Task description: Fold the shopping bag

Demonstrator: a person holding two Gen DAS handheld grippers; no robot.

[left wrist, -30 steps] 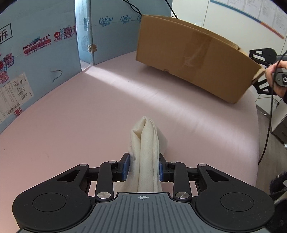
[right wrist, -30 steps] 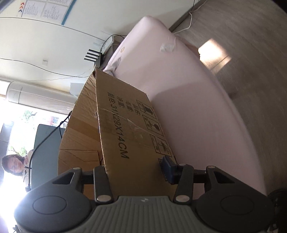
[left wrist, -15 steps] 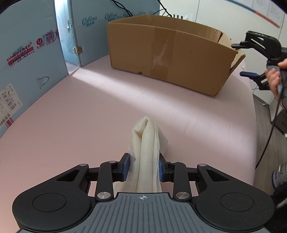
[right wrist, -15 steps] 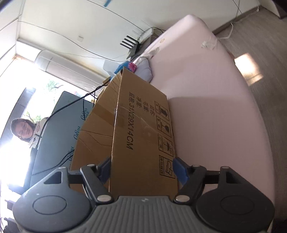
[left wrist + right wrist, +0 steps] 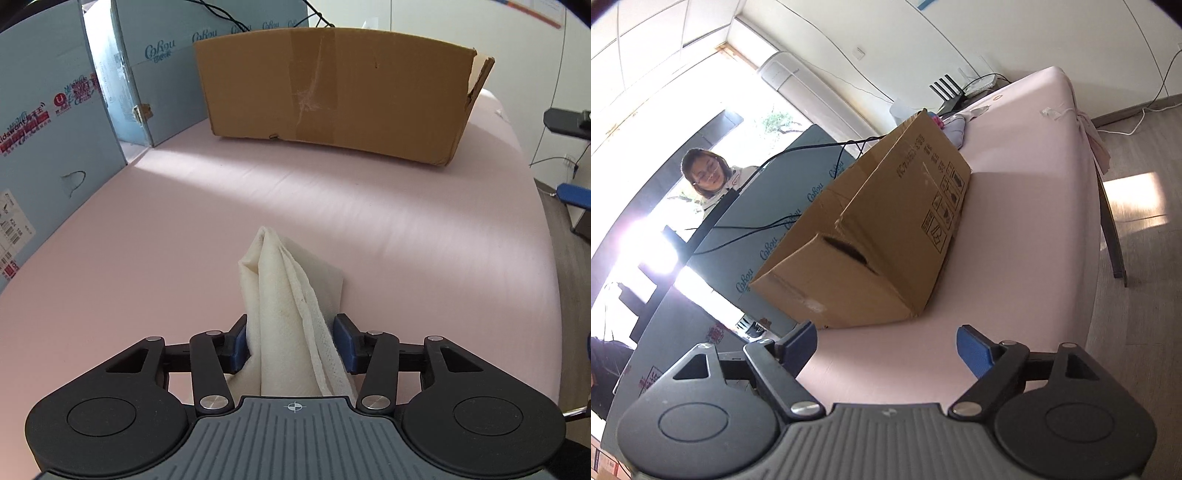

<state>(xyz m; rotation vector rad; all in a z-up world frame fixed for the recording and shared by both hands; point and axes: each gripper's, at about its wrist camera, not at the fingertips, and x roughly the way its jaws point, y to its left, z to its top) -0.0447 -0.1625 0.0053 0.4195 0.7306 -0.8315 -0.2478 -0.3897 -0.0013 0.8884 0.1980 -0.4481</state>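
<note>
The bunched shopping bag (image 5: 291, 314) is pinched between the left gripper (image 5: 291, 343) fingers, well short of the cardboard box (image 5: 340, 88), probably for folding, while the right gripper (image 5: 886, 347) fingers are spread wide and empty.

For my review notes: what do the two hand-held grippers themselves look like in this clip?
Both look identical. The left hand-held gripper and the right hand-held gripper each have a grey ribbed body with a small crosshair mark, flanked by two round black housings. Black linkage arms with silver pivot screws carry blue finger pads. No cables or sleeves show in these views.
</note>
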